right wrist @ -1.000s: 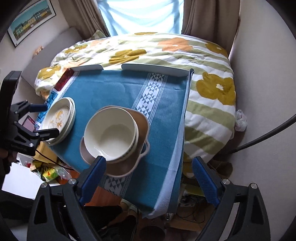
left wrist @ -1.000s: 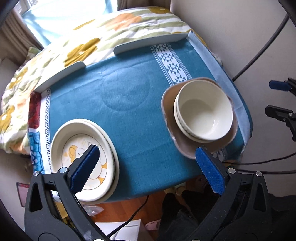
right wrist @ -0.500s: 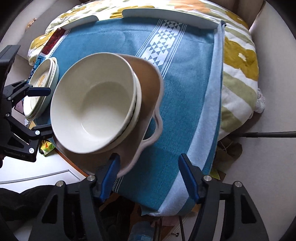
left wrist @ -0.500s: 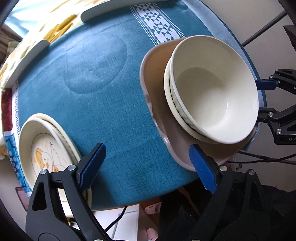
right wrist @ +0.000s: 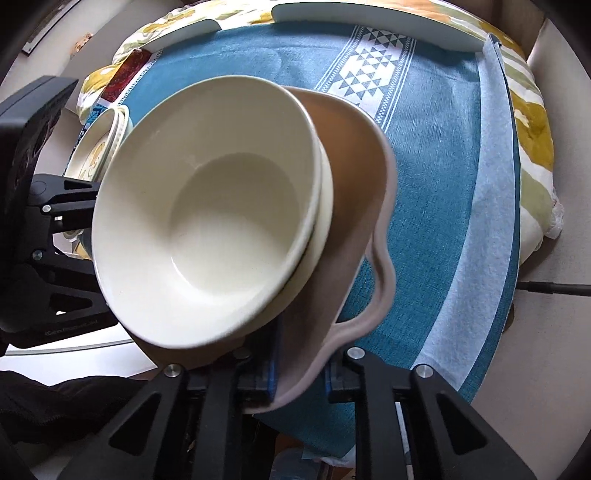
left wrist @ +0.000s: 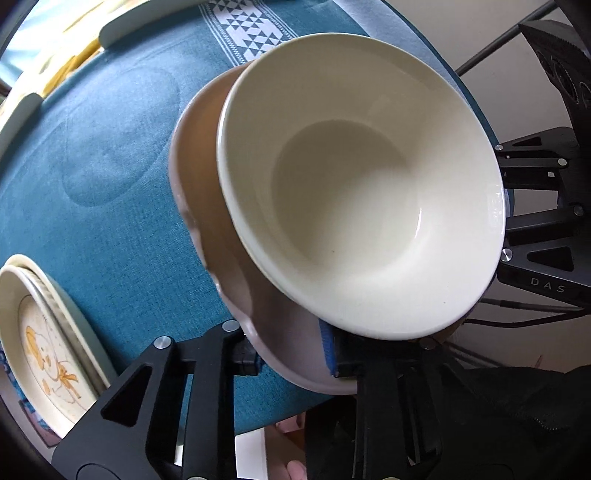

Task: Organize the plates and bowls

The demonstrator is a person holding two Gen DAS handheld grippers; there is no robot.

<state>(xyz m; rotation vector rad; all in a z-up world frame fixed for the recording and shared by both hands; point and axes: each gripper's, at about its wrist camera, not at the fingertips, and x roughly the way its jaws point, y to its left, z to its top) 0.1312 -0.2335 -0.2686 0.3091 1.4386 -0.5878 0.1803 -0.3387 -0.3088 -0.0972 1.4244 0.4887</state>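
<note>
Two white rails point(right wrist: 373, 22) edge teal cloth point(right wrist: 436, 155) over floral bedding point(right wrist: 532, 110).

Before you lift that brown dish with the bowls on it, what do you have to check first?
1. Left gripper closed on the brown dish rim: ok.
2. Right gripper closed on the rim by the wavy handle: ok.
3. White bowls nested together inside the dish: ok.
4. Bowls centred in the dish: not ok, they sit toward the left gripper's side.
5. Duck plates clear of the dish: ok.
6. Dish level: cannot tell.
</note>
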